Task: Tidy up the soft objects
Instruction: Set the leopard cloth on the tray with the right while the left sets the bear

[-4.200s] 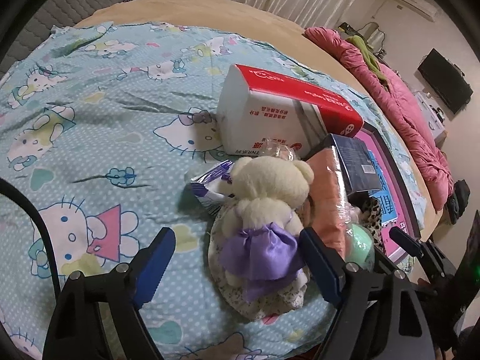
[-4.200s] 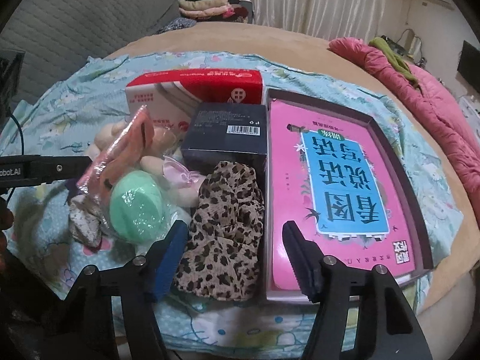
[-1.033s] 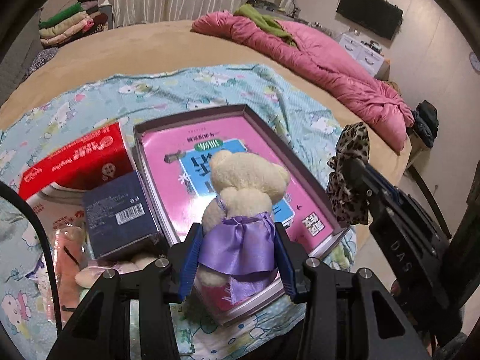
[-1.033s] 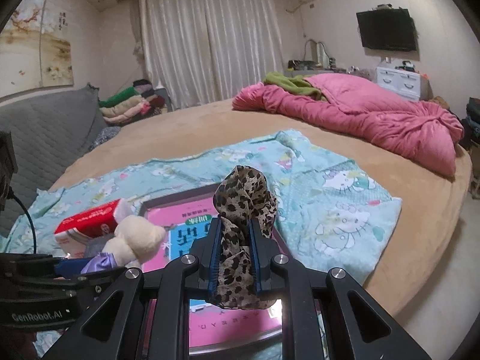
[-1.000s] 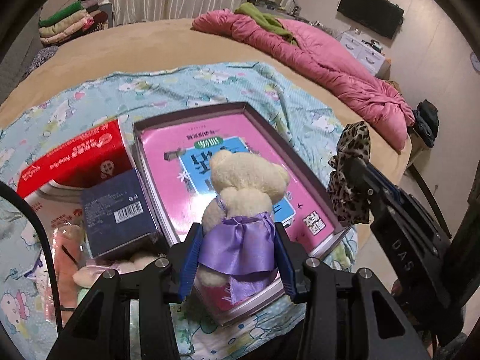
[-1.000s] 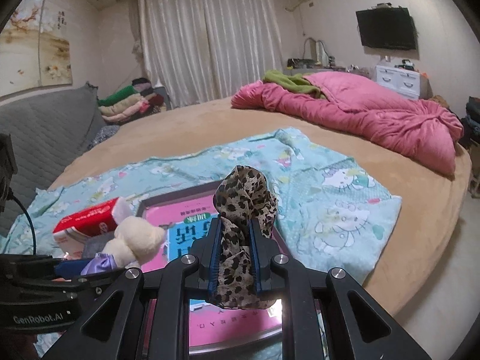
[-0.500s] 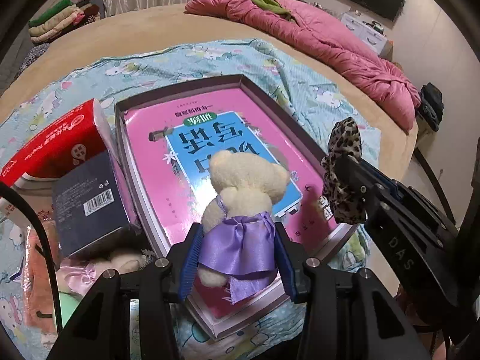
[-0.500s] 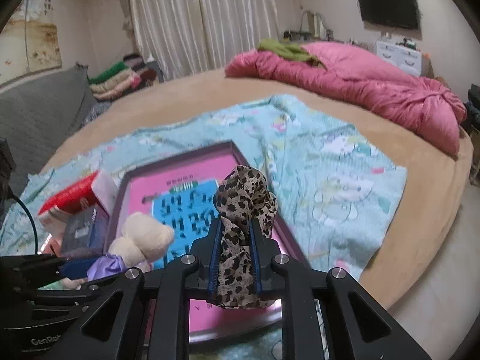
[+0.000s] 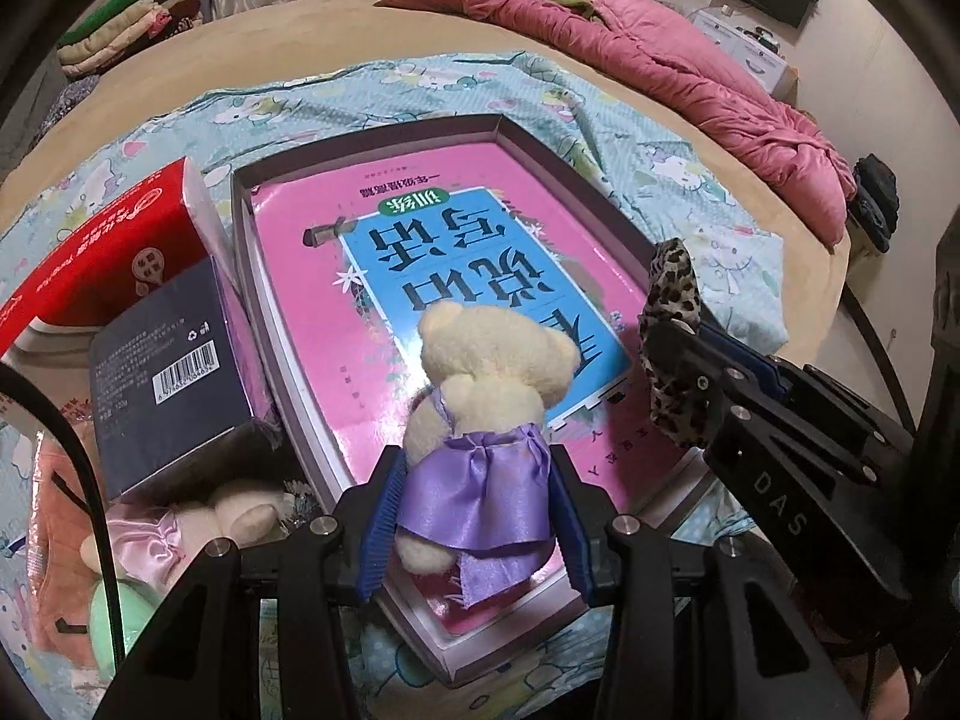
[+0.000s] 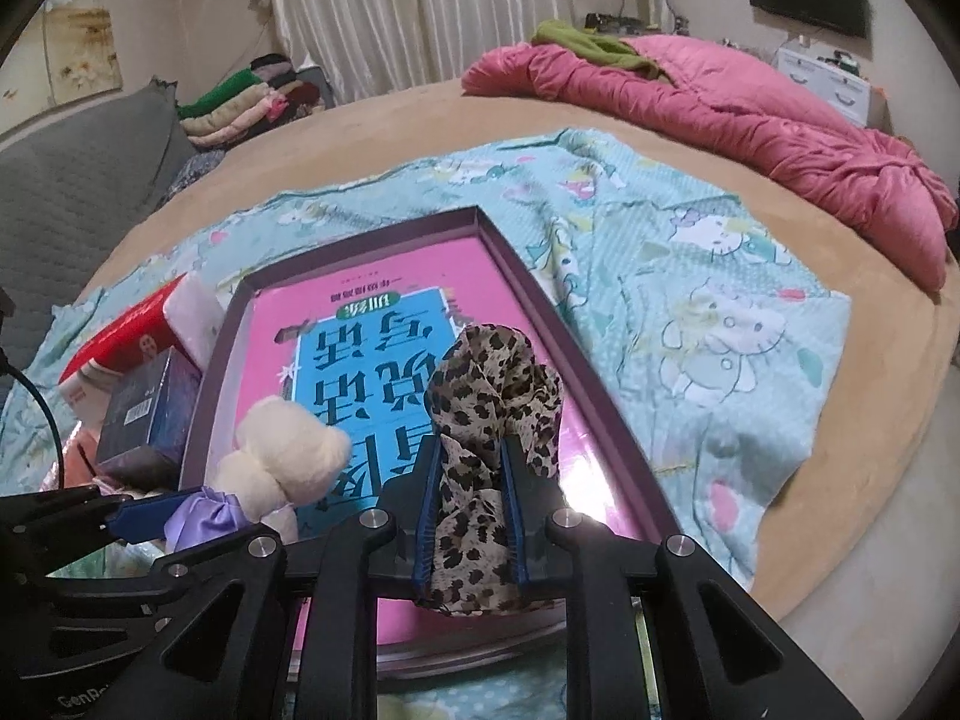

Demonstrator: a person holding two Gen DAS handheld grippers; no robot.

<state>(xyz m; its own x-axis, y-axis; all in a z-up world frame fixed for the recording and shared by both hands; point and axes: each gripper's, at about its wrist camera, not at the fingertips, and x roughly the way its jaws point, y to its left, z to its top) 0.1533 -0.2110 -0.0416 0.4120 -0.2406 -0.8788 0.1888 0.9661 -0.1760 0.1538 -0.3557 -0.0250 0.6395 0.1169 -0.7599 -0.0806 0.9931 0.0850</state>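
My left gripper (image 9: pixel 477 504) is shut on a cream teddy bear in a purple satin dress (image 9: pixel 486 396) and holds it above the near end of a shallow purple tray (image 9: pixel 288 372) lined with a pink and blue book. The bear also shows in the right wrist view (image 10: pixel 282 456). My right gripper (image 10: pixel 471 504) is shut on a leopard-print cloth (image 10: pixel 492 396), held above the same tray (image 10: pixel 570 354), to the right of the bear. The cloth also shows in the left wrist view (image 9: pixel 675 324).
Left of the tray lie a dark blue box (image 9: pixel 162 372), a red and white tissue pack (image 9: pixel 108 240), a pink plush (image 9: pixel 180 534), a green ball (image 9: pixel 114 618) and an orange packet (image 9: pixel 54 540). A pink duvet (image 10: pixel 750 114) lies at the far right of the bed.
Both grippers have tilted down and come closer over the tray, each still holding its object. Four seconds ago both were open over the pile, with the bear and cloth lying there.
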